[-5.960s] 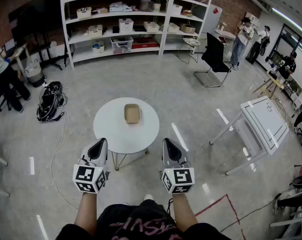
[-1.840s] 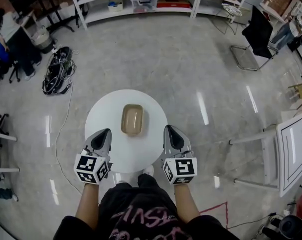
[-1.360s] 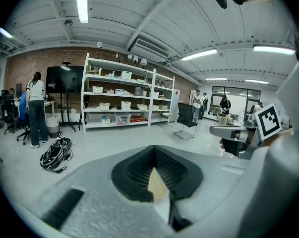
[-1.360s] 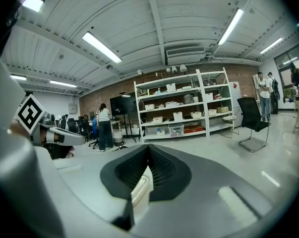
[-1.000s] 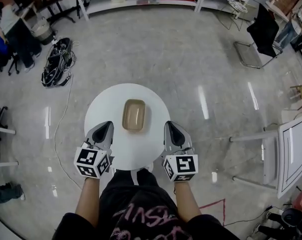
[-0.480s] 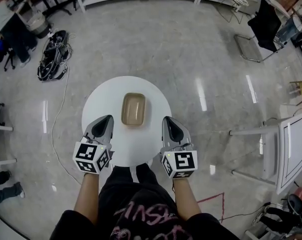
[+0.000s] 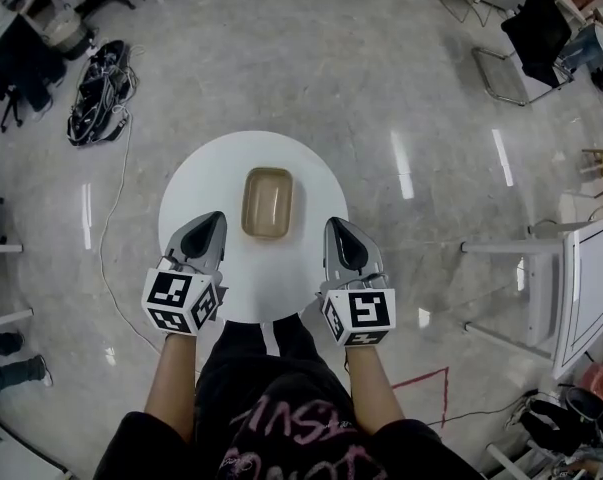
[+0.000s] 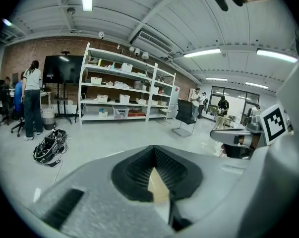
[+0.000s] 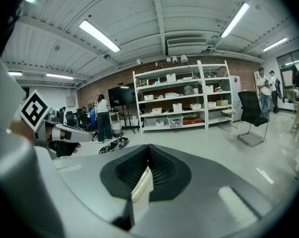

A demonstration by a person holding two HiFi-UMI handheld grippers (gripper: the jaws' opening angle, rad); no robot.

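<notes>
Ahead of the closed, empty jaws of left gripper (image 7: 211, 222) and right gripper (image 7: 338, 228), the tray (image 7: 267, 202) on the desk (image 7: 195, 182) is now brought closer, within reach.

Below you: polished grey concrete floor (image 7: 311, 88), glare streaks; red tape corner (image 7: 421, 375). At your feet: round white table (image 7: 196, 188). Your left: black cable bundle (image 7: 91, 93). Your right: white folding table (image 7: 586, 288), black chair (image 7: 536, 28). Ahead: brick wall (image 8: 35, 51), white shelving (image 8: 122, 90), black screen (image 8: 62, 68). Overhead: strip lights (image 9: 99, 36), white ribbed ceiling (image 9: 189, 14).
</notes>
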